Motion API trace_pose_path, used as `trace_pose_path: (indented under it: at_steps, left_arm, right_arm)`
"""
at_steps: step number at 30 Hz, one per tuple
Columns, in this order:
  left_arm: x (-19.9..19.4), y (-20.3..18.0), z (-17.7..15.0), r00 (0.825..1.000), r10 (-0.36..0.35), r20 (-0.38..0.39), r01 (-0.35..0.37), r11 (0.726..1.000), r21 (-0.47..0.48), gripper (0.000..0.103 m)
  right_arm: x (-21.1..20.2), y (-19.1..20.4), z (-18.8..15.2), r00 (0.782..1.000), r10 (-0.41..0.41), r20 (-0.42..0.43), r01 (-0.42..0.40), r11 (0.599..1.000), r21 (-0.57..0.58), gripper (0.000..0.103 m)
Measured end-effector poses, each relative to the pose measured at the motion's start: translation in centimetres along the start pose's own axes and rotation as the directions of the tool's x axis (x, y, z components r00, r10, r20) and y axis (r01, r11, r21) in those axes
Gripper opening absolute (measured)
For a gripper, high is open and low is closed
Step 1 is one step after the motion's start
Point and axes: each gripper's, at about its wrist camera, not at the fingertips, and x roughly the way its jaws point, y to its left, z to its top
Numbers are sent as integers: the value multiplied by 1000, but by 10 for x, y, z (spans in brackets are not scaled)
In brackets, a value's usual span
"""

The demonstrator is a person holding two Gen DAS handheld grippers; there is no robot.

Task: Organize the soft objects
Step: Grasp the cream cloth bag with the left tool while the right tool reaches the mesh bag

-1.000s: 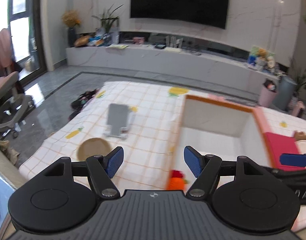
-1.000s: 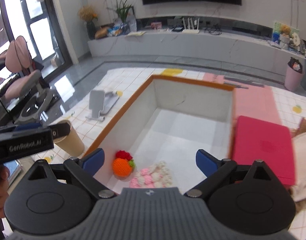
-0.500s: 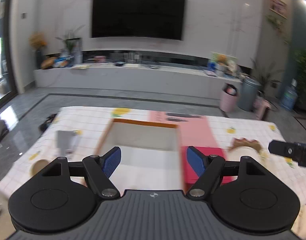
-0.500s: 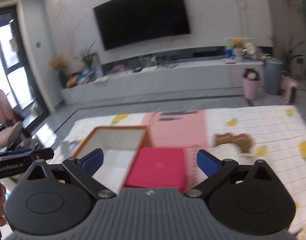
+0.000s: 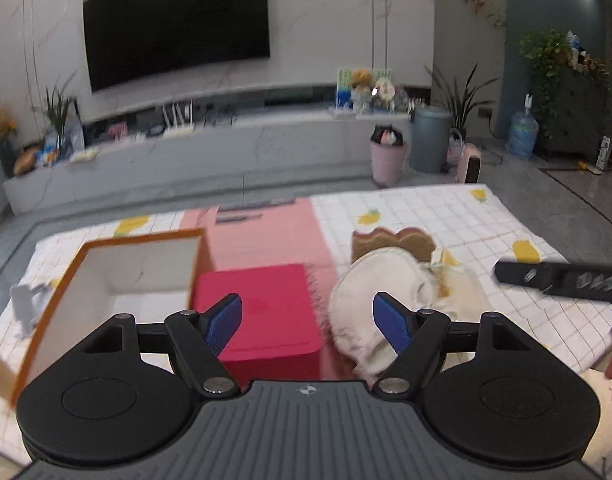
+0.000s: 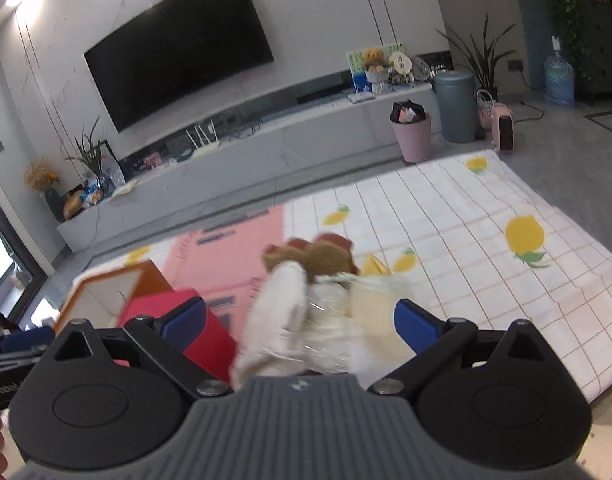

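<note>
Both the left hand-held gripper and right hand-held gripper gape empty, seemingly angled downward.

motion-blurred white plush toy, its shape unclear

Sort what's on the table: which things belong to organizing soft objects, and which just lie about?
Job:
- white and brown plush toy
- open white box with orange rim
- red square lid

Lying about:
- pink paper sheet
- grey stand
</note>
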Motion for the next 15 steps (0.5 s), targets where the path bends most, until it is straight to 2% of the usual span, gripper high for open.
trace_pose_path:
  at_steps: [2, 4, 6, 9, 11, 13, 15]
  left_arm:
    - [5, -16, -12, 998, -20, 60, 16, 998, 55, 89]
    - [14, -34, -26, 993, -49, 104, 35, 991, 129, 89]
    - [23, -48, -43, 988, -47, 146, 23, 987, 162, 89]
    - [29, -71, -75, 965, -73, 253, 5, 966, 259, 89]
    - [37, -85, -94, 948, -87, 306, -20, 943, 332, 89]
    - [47, -98, -109, 944, -95, 315, -36, 922, 386, 89]
    - [59, -107, -119, 949, -99, 300, -39, 906, 423, 89]
  right_arm:
    - [18, -17, -8, 999, -21, -25, 21, 1000, 9, 98]
    - [32, -35, -14, 998, -38, -52, 42, 996, 73, 98]
    - [39, -53, -26, 996, -55, -69, 65, 987, 147, 98]
    - [47, -68, -37, 982, -145, -122, 164, 973, 163, 98]
    - [51, -74, -38, 976, -173, -134, 193, 969, 151, 98]
    - [52, -78, -36, 976, -170, -134, 191, 968, 161, 98]
    - [54, -79, -36, 977, -166, -136, 189, 967, 172, 98]
